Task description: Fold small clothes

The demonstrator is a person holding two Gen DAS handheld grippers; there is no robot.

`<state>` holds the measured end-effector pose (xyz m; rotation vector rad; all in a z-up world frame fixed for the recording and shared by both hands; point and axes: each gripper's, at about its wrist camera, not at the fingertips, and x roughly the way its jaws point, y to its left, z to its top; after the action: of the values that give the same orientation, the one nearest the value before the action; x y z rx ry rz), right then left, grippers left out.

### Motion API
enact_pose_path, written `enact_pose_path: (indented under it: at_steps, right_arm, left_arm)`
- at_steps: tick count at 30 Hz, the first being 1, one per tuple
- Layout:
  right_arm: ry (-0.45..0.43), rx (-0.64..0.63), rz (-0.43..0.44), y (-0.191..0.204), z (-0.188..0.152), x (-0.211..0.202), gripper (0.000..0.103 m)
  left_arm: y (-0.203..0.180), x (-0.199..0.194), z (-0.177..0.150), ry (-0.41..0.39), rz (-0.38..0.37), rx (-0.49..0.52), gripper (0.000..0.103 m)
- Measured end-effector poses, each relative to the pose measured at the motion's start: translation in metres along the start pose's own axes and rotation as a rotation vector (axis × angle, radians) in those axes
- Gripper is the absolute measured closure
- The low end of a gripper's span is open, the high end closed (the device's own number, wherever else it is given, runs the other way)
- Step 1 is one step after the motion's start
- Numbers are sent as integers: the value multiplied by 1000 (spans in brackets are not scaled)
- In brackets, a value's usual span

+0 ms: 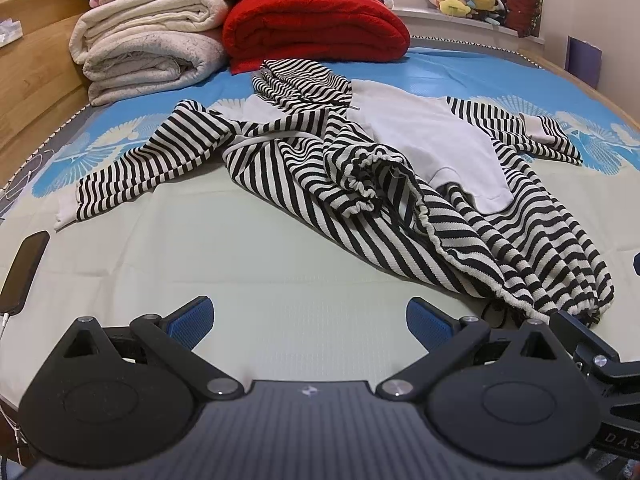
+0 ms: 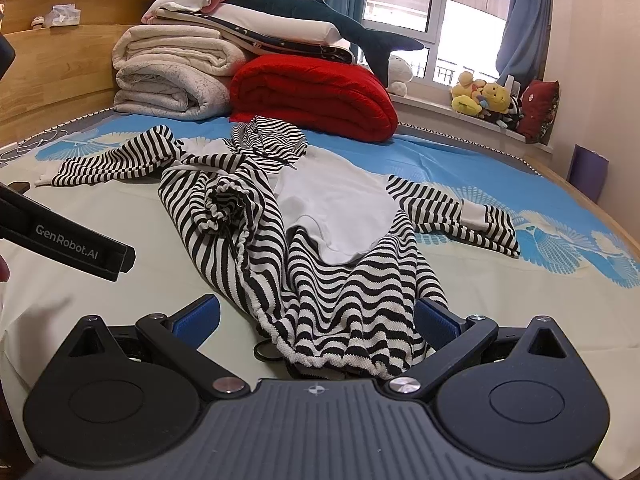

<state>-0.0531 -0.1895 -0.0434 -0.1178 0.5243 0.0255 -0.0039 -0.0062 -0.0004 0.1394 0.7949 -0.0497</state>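
Observation:
A black-and-white striped hooded top [image 1: 360, 184] with a plain white front panel [image 1: 432, 136] lies crumpled on the bed, sleeves spread left and right. My left gripper [image 1: 310, 320] stands open over bare sheet, with the garment's hem just to its right. In the right wrist view the same striped top [image 2: 320, 248] has its gathered hem lying between the blue pads of my right gripper [image 2: 316, 320], whose jaws stand wide apart and do not clamp the cloth. The left gripper's black body [image 2: 72, 236] shows at the left edge of that view.
Folded cream blankets [image 1: 148, 44] and a red quilt [image 1: 316, 28] are stacked at the head of the bed. A phone [image 1: 24, 268] lies at the left edge. Plush toys [image 2: 484, 100] sit on the windowsill. A wooden headboard [image 2: 52, 52] bounds the left.

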Motion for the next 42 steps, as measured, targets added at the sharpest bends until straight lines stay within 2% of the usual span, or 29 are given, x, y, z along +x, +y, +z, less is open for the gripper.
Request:
enact_pose_path:
  at_steps: [11,26,33,42]
  right_arm:
    - [2,-10,4,1,0,1,1]
    - [54,38,37,0,6,14,1]
    - [42,19,52,-2,3,6,1]
    - [36,98,85,-18,5,-5,1]
  left_arm:
    - [0,0,0,0,4,1,0]
    - [-1,3,1,8,1,2,0]
    - [-3,-11,7,-11,-1,-12,0]
    - [-15,-25,8,-17,21,14,0]
